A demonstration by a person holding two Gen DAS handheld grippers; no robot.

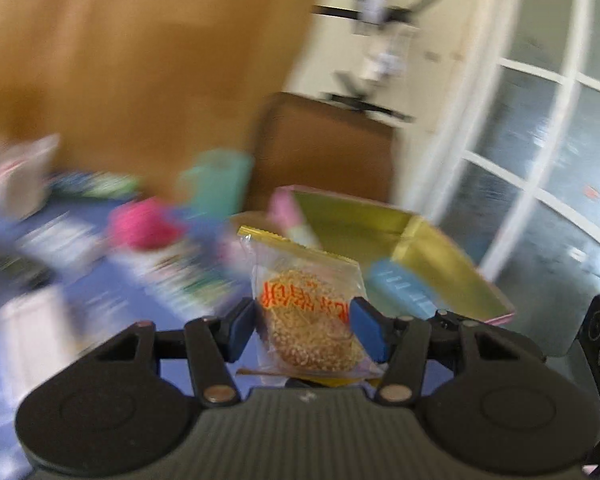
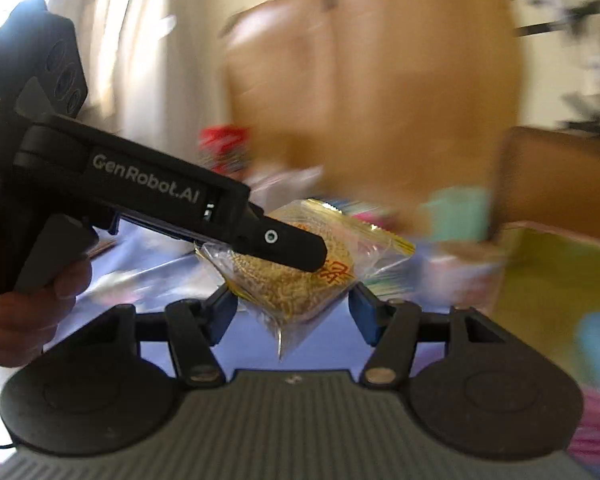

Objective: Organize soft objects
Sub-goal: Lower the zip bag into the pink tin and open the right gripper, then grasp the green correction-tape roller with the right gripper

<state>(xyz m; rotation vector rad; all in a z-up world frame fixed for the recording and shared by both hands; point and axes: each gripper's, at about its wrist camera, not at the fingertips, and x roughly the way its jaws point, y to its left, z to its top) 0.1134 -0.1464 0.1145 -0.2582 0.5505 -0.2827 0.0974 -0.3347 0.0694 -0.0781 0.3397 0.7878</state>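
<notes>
While the left gripper (image 1: pixel 304 328) pinches the scourer packet (image 1: pixel 306 316), the right gripper (image 2: pixel 292 312) flanks it, jaws wide. Slick film (everything blurred) could slip before reaching the box (image 1: pixel 440 256).

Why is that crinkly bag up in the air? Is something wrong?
Nothing looks broken or spilled. The clear bag with the golden scrubber is off the table because the left gripper pinches it. The right gripper is open around its corner.

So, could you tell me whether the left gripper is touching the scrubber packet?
Touching: the left wrist view shows the left gripper with both blue pads pressed against the scrubber packet.
</notes>
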